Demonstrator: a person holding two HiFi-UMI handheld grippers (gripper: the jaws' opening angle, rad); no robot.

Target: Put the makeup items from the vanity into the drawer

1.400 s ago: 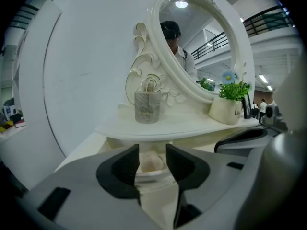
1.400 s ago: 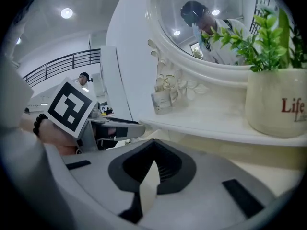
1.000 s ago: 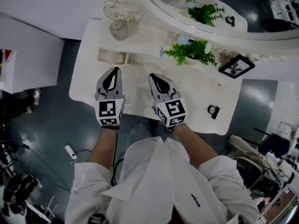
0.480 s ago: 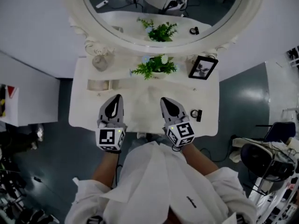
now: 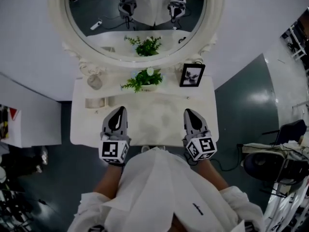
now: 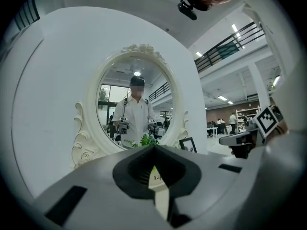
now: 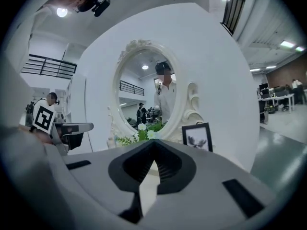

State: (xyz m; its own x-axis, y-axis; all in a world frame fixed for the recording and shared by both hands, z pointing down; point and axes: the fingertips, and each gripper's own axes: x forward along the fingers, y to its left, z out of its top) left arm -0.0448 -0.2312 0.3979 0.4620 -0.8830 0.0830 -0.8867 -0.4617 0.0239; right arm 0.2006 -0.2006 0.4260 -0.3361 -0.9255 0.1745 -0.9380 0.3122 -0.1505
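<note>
The white vanity top (image 5: 159,120) stands below an oval mirror (image 5: 140,23). On its left side lies a pale, low container (image 5: 96,102), with a glass jar (image 5: 95,81) behind it. My left gripper (image 5: 117,116) hovers over the front left of the top, shut and empty. Over the front right, my right gripper (image 5: 191,116) is also shut and empty. In the left gripper view, the left gripper (image 6: 154,150) points at the mirror; the right gripper (image 7: 153,145) does the same in its own view. No drawer shows in any view.
A green plant with white flowers (image 5: 142,79) and a black photo frame (image 5: 191,75) stand at the back of the vanity. A white cabinet (image 5: 29,115) is to the left. A dark chair (image 5: 265,166) and cables lie on the floor to the right.
The head view has swung up and now takes in the whole mirror. Both grippers drew apart; the right one moved right, over where a small black item lay.
</note>
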